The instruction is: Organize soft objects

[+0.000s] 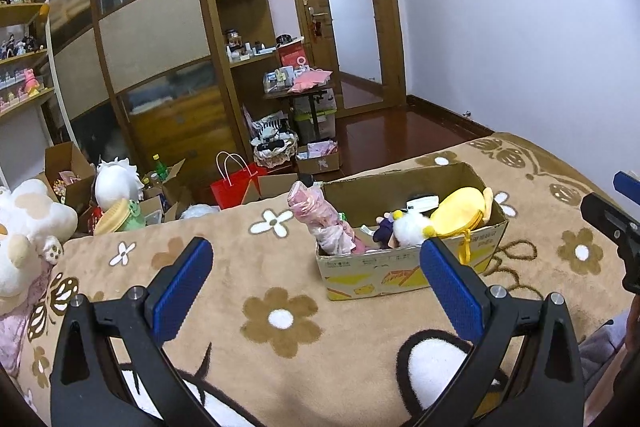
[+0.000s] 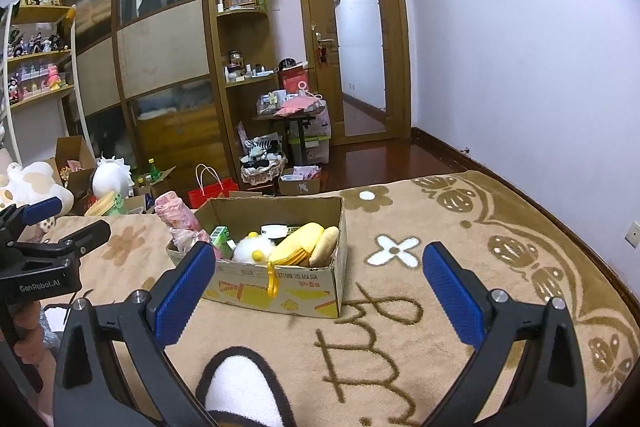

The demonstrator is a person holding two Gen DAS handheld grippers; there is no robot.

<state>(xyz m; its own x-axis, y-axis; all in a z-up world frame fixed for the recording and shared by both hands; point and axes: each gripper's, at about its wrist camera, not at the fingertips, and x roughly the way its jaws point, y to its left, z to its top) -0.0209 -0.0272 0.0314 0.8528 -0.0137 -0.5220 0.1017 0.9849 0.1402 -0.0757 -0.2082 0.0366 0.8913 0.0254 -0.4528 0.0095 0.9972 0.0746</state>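
A cardboard box (image 1: pixel 404 277) stands on the beige flowered blanket (image 1: pixel 280 267). It holds a yellow plush (image 1: pixel 460 211), a small white fluffy toy (image 1: pixel 410 227), a dark doll (image 1: pixel 384 229) and a pink wrapped bundle (image 1: pixel 324 219) leaning at its left end. The box (image 2: pixel 280 291) and yellow plush (image 2: pixel 298 243) also show in the right wrist view. My left gripper (image 1: pixel 316 267) is open and empty, short of the box. My right gripper (image 2: pixel 320 273) is open and empty, in front of the box's right half.
A large white and tan plush (image 1: pixel 24 235) lies at the bed's left edge. Beyond the bed, open cartons, a white-haired plush (image 1: pixel 118 183) and a red bag (image 1: pixel 236 185) crowd the floor. A wardrobe, shelves and a door stand behind. The wall runs along the right.
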